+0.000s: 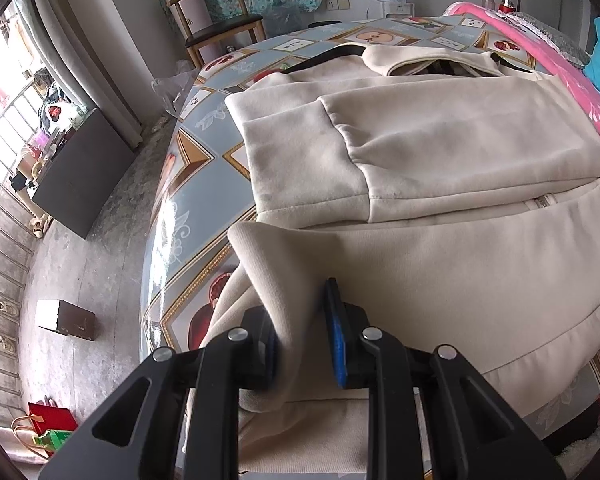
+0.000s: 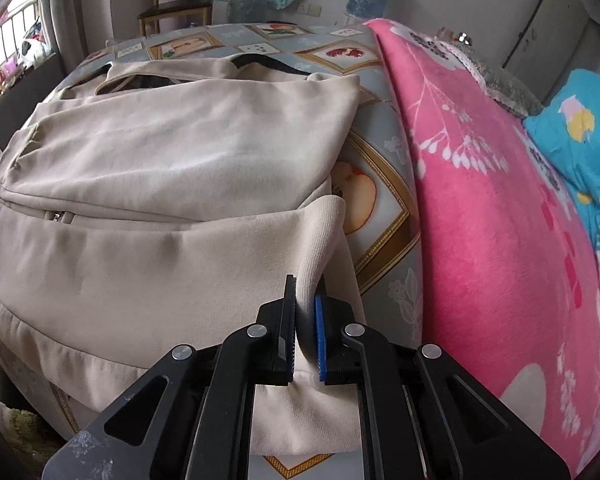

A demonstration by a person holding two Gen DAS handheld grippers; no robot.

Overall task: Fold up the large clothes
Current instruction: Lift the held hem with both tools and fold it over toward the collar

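- between our left gripper (image 1: 300, 336) jaws sits a bunched fold of ribbed hem, pinched at the near left corner of the beige jacket (image 1: 440, 168); the pads are clenched on cloth, not shut to nothing.
- at the near right corner, our right gripper (image 2: 305, 330) is clamped on the matching hem corner, the rib standing up in a curl above the pads.
- we hold both bottom corners, we judge, so the hem can be carried up over the body in one even fold.
- beyond the jaws the jacket lies flat on the patterned tablecloth (image 1: 204, 152), sleeves already folded across the chest, collar at the far end.
- just right of it a pink blanket (image 2: 480, 200) crowds the edge, so the fold should stay on the table.
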